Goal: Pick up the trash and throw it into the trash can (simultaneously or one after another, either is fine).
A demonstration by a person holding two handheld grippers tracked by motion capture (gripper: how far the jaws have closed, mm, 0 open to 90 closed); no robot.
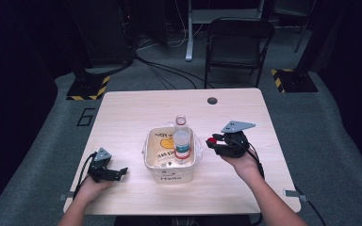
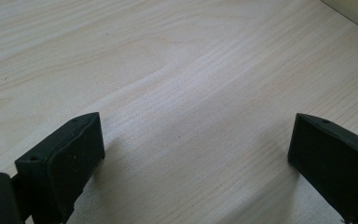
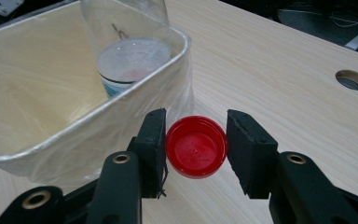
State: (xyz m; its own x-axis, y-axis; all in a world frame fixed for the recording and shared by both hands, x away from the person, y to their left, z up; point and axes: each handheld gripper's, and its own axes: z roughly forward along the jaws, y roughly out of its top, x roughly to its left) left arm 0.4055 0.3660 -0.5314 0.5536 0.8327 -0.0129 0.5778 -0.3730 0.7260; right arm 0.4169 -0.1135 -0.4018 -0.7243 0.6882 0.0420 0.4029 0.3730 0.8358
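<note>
Right claw (image 3: 196, 140): jaws closed on a round red plastic bottle cap (image 3: 196, 147), one pad on each side of its rim, open side of the cap facing the camera. Cap is held clear above the pale wood-grain worktop (image 1: 132, 113), just beside the wall of a white rectangular bin lined with clear plastic film (image 3: 51, 140). Inside the bin stands an uncapped clear plastic bottle with a red-and-white label (image 1: 182, 139), roughly upright; whether it leans on the bin wall is hard to judge. Left claw (image 2: 196, 154): jaws wide apart, nothing between them, low over bare worktop, well apart from the bin on its left.
</note>
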